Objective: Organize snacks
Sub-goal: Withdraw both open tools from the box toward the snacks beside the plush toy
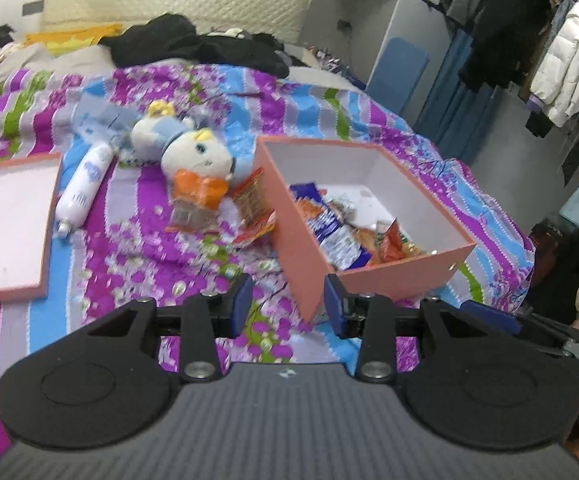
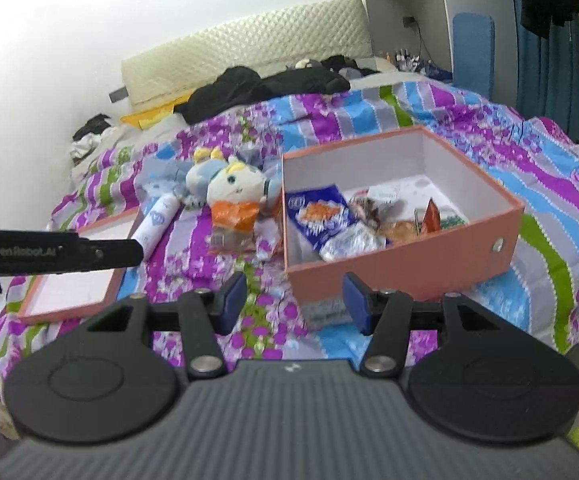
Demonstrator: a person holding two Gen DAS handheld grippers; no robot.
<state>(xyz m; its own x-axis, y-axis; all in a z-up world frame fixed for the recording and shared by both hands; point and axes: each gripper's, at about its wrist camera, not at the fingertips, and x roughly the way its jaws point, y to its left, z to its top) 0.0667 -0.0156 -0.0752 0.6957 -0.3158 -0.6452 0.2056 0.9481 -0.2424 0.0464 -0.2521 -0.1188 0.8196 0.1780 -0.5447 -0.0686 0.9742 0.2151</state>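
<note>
Both grippers, left (image 1: 288,302) and right (image 2: 294,303), seemingly empty, jaws apart beside box (image 2: 401,266).

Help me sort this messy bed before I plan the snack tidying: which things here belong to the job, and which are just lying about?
Part of the job:
pink box with snacks inside
orange snack packet
red snack packet
box lid

Just lying about:
plush toy
white bottle
black clothes

Bright even indoor light, slight motion blur, fisheye bending edges, overexposed wall (image 2: 29,60).
</note>
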